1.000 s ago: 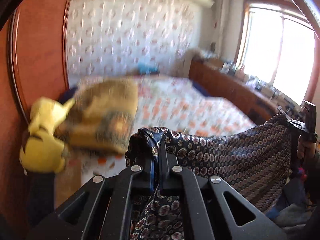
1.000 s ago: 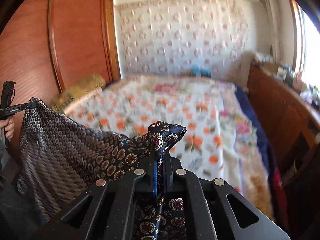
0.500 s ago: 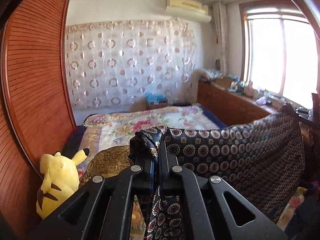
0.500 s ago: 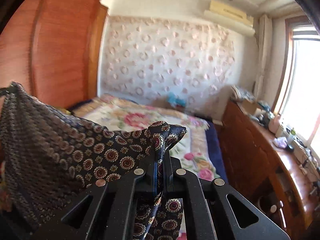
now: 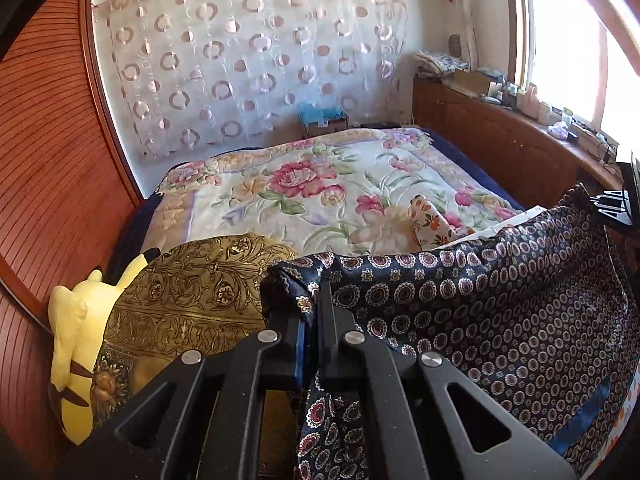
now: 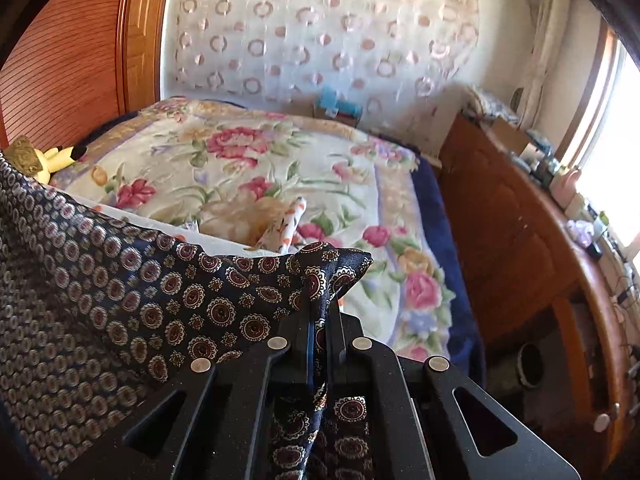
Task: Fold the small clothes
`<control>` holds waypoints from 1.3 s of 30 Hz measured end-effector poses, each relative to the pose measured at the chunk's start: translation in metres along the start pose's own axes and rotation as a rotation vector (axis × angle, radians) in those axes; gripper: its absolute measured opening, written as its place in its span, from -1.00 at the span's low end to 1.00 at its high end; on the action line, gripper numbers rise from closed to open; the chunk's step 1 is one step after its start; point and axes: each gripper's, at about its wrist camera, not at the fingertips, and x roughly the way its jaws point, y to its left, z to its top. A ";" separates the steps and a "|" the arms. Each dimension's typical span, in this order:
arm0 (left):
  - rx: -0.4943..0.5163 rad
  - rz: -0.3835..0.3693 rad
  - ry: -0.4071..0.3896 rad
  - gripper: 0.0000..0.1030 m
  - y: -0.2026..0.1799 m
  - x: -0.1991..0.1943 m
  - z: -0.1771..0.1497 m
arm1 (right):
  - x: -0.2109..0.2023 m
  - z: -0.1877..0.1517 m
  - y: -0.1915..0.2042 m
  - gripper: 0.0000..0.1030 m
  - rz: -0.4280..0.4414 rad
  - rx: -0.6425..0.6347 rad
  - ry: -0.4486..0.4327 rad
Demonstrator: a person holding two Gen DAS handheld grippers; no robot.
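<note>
A navy patterned garment with medallion print hangs stretched between my two grippers above the bed. My left gripper is shut on one corner of it. My right gripper is shut on the other corner, and the cloth spreads to the left in its view. The right gripper also shows at the far right of the left wrist view. A small folded floral cloth lies on the bed, also seen in the right wrist view.
The bed has a floral blanket. A gold cushion and a yellow plush toy lie at its left by the wooden wardrobe. A wooden cabinet with clutter runs along the window side.
Both grippers have tilted downward with the garment held between them; the bed now fills the views. Both stay shut on the cloth.
</note>
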 end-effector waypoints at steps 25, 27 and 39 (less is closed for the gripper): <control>0.072 -0.106 0.117 0.35 -0.011 -0.004 -0.029 | 0.032 0.001 -0.025 -0.20 0.093 0.061 0.055; 0.054 -0.101 0.115 0.35 -0.011 -0.011 -0.037 | 0.021 -0.003 -0.022 0.02 0.066 0.045 0.047; -0.012 -0.057 0.070 0.35 -0.009 -0.059 -0.096 | -0.059 -0.066 -0.016 0.05 0.176 0.097 0.046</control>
